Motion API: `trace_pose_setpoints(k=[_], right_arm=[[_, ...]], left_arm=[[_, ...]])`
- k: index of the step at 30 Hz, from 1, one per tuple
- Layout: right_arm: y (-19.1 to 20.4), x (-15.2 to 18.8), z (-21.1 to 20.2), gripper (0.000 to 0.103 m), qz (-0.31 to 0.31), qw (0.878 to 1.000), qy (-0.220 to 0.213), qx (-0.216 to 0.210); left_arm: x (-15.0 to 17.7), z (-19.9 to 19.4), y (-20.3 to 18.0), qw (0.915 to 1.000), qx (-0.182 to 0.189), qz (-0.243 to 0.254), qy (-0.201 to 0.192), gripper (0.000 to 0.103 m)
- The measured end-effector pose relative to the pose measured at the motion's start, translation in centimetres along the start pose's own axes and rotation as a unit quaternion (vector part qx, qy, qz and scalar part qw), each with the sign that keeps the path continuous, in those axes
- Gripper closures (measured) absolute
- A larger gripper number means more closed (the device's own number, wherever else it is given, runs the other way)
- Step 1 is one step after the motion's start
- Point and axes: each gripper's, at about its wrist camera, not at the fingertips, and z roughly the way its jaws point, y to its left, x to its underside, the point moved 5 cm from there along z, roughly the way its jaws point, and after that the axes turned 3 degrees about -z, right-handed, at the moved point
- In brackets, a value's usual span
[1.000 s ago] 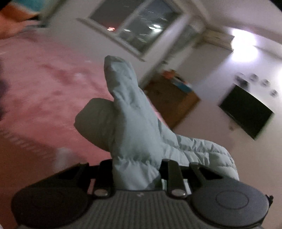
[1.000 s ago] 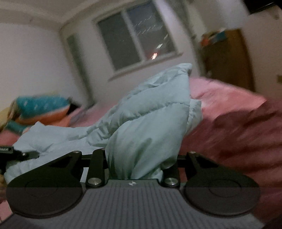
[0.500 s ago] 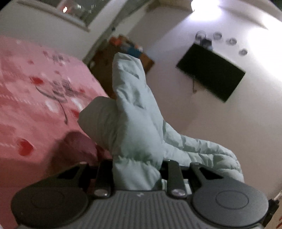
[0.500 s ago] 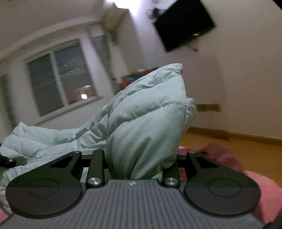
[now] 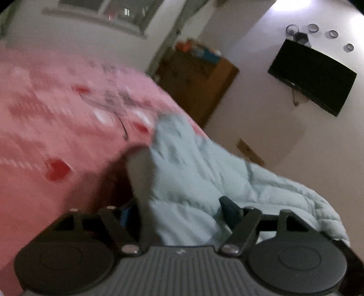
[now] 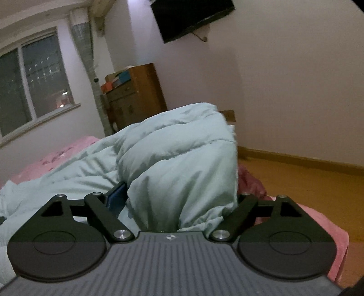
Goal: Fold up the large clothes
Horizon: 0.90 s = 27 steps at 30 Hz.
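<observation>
Left gripper (image 5: 179, 209) first: its jaws stand spread, and the pale green puffer jacket (image 5: 204, 173) lies loose between them, not pinched. Over in the right wrist view, the right gripper (image 6: 179, 200) is the same story, jaws wide apart, with a fat fold of the jacket (image 6: 182, 159) bulging up through the gap. Neither tool is clamping anything, as far as these views show.

Where is the jacket? It's heaped on the pink bedspread (image 5: 56, 136), toward the foot end. In the left view the bulk runs from the centre out toward 4 o'clock; in the right view it fills the middle and trails away toward 9 o'clock. The left picture is smeared, so fine detail there is lost.

Background check: a wooden cabinet (image 6: 134, 95) sits at 11 o'clock in the right view, a wall TV (image 6: 193, 18) at 12, and a window (image 6: 34, 86) out at 9.

Handling call: this looks like a light, puffy, quilted thing, soft with no stiffness, and the smooth shell is probably slippery. Springy filling will likely push any fold back open. My pick is to take hold at a stitched seam or hem edge, where the padding is thin, rather than a fat quilted panel. One grip per side should keep it level.
</observation>
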Motion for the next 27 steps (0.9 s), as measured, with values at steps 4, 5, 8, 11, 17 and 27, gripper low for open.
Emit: trace_pose_setpoints(k=[4,5,8,11,17,27], right_arm=[[-0.6,-0.2,-3.3,0.0,-0.002,0.998,-0.034,0.047],[-0.6,-0.3,-4.0,0.0,-0.002,0.997,-0.046,0.06],[-0.7,-1.6,-5.8,0.0,0.001,0.993,-0.098,0.072],[0.9,-2.7,-7.7,0.0,-0.024,0.989,-0.14,0.047],[4.7,-0.4,-5.1,0.0,-0.091,0.992,-0.077,-0.044],[5.7,2.6,-0.2,0.0,-0.165,0.986,0.018,0.007]], left_arm=[[-1.3,-3.3,-0.2,0.9962,-0.033,0.039,-0.071,0.024],[-1.4,-4.0,-0.6,0.9947,-0.036,0.05,-0.082,0.024],[-1.2,-4.9,-2.4,0.992,-0.026,0.073,-0.1,0.024],[-0.3,-4.2,-4.9,0.9916,0.002,0.093,-0.089,0.024],[1.6,0.6,-7.7,0.982,-0.022,0.175,-0.069,0.024],[3.9,5.5,-4.7,0.9849,-0.038,0.166,-0.03,0.022]])
